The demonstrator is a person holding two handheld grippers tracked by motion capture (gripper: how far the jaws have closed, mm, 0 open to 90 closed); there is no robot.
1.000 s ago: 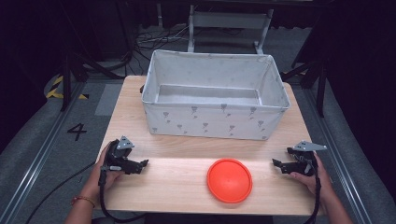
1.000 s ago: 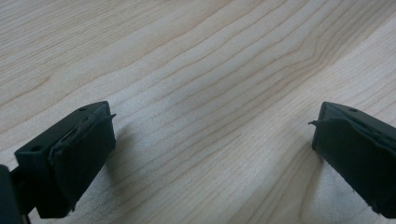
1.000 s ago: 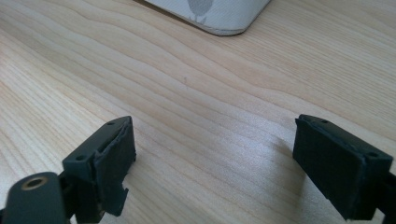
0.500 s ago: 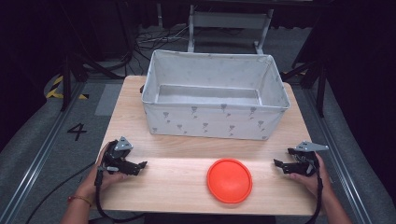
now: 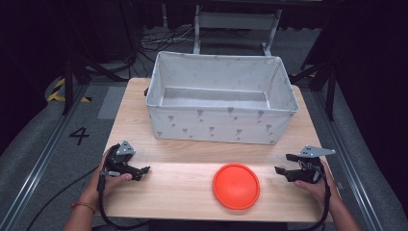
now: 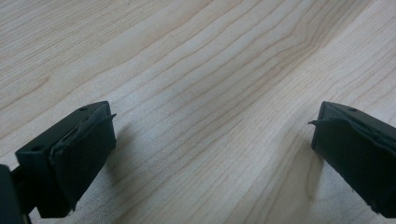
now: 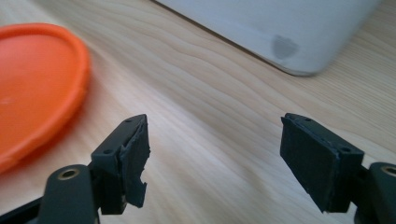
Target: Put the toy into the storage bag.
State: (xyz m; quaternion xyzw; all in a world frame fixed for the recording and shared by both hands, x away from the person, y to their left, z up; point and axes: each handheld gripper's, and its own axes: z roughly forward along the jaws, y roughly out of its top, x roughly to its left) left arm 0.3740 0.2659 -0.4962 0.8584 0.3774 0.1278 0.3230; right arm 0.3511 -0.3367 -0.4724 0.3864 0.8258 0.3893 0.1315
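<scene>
Hands rest both grippers low on the wooden table (image 5: 192, 173), the left gripper (image 5: 142, 171) and right gripper (image 5: 280, 163) each with jaws spread and empty, an orange disc (image 5: 236, 186) lying between them before the white fabric bin (image 5: 221, 125).

Off-table clutter, high view.
Cables (image 5: 159, 38) are lying tangled on the grey floor (image 5: 43, 144) at upper centre-left; a metal frame (image 5: 235, 21) is standing at top centre; yellow-black tape (image 5: 57, 91) is showing at left edge, a painted "4" (image 5: 79, 135) sitting below it.
</scene>
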